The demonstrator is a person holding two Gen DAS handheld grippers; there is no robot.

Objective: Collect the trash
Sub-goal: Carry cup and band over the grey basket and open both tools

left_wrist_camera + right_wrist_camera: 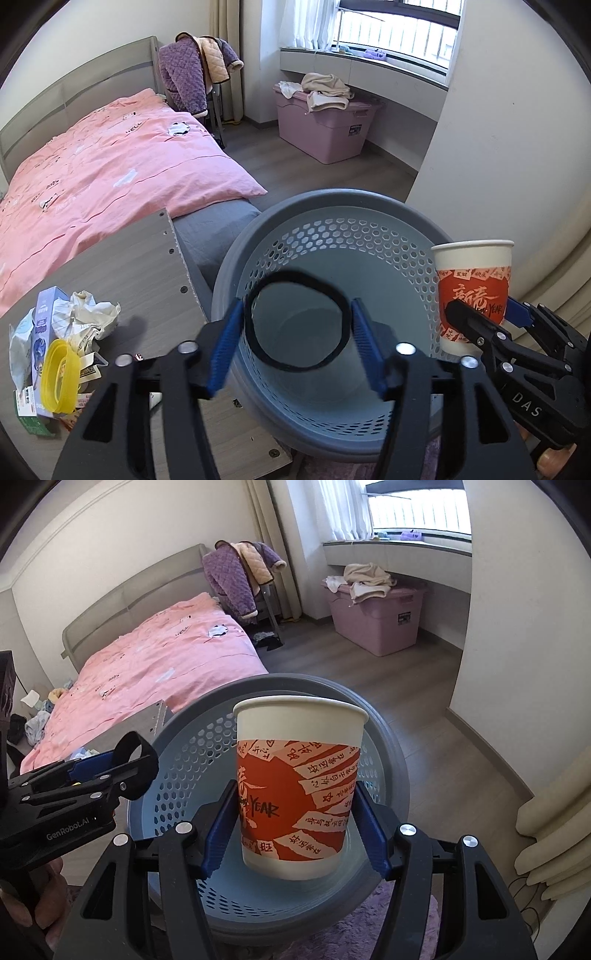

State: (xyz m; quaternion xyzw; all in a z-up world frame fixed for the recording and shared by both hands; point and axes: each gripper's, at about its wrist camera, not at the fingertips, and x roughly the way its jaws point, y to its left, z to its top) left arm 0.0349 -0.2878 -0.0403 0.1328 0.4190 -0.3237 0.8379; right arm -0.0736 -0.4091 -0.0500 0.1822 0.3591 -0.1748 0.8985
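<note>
Both grippers hung over the mouth of the grey perforated wastebasket [332, 236], and this was the drop. The left gripper [297, 334] had its blue pads apart with a black ring [297, 321] between them, a flat loop that looked like a hair band or tape hoop. The ring's sides sat right against the pads, yet with the jaws that wide it read as let go, or barely pinched. It faced the camera, its opening looking up along the fingers and slightly oval across the gap.

The right gripper [295, 823] carried a paper cup [299, 794] with a red printed band. The cup stood upright, its long axis vertical, open rim up and base down toward the basket floor. The pads flanked it low on the wall; whether they pressed or had just slackened could not be told.

The risks? The ring could snag on a ribbed pad and ride along when the hand pulled away, or clip the basket rim and roll off across the floor. The cup, gripped low and close to the near rim in the left view, could tip outward on release and land on the purple rug [369, 923]. More litter waited on the wooden table [140, 266]: crumpled paper [92, 314], a yellow lid [61, 376].
</note>
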